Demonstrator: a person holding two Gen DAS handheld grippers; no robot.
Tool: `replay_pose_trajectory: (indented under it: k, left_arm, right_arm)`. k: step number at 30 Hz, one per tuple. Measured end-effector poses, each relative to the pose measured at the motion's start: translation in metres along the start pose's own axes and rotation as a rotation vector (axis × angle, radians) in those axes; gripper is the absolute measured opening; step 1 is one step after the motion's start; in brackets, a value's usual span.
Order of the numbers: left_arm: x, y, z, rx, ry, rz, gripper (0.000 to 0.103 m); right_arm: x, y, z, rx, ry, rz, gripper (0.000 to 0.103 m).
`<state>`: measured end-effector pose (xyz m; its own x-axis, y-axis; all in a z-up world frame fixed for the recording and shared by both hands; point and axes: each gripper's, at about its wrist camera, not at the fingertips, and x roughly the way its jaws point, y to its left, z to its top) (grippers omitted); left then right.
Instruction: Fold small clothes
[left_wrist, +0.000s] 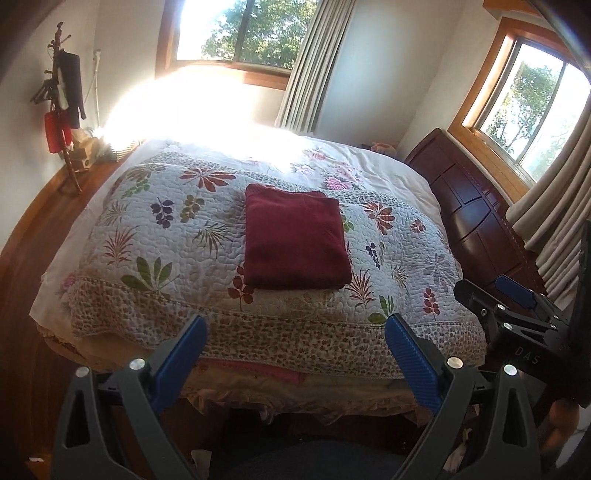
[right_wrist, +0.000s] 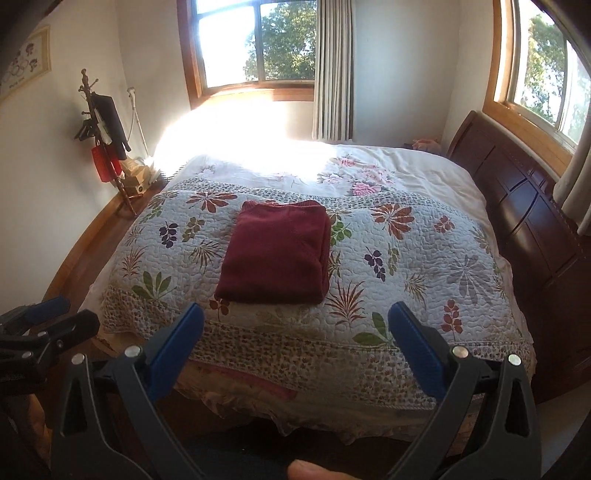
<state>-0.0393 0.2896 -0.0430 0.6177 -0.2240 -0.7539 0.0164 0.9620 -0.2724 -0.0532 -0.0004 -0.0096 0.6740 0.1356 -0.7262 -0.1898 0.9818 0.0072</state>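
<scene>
A folded maroon garment (left_wrist: 295, 242) lies flat on a floral quilt (left_wrist: 177, 236) that covers a bed (right_wrist: 424, 173), roughly at the quilt's centre, its layered edges showing at 12 o'clock. Two hand-held grippers hang at the foot of the bed, at 6 o'clock from the garment and well apart from it. The left gripper (left_wrist: 295, 332) has its blue-padded fingers (left_wrist: 181, 354) spread wide with nothing between them; the right gripper (right_wrist: 297, 325) is likewise spread wide and empty, and each shows at the edge of the other's view, the right one at 3 o'clock in the left wrist view. Neither touches the cloth or the quilt. Sunlight from a window (right_wrist: 255, 44) at 12 o'clock washes out the far end of the bed. A pleated curtain (right_wrist: 334, 70) hangs just beside that window at 1 o'clock. A dark wooden headboard (right_wrist: 532, 206) runs along the bed at 3 o'clock beneath a second window. At 10 o'clock a coat stand (right_wrist: 101, 129) holds dark and red items against the wall.
</scene>
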Motion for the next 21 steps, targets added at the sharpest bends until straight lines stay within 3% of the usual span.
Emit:
replay_pose_trajectory:
  k: [21]
  left_arm:
    - [-0.014,0.004,-0.012,0.002,-0.029,0.034,0.097]
  right_arm:
    - [-0.018,0.017,-0.009,-0.033,-0.022,0.002,0.100]
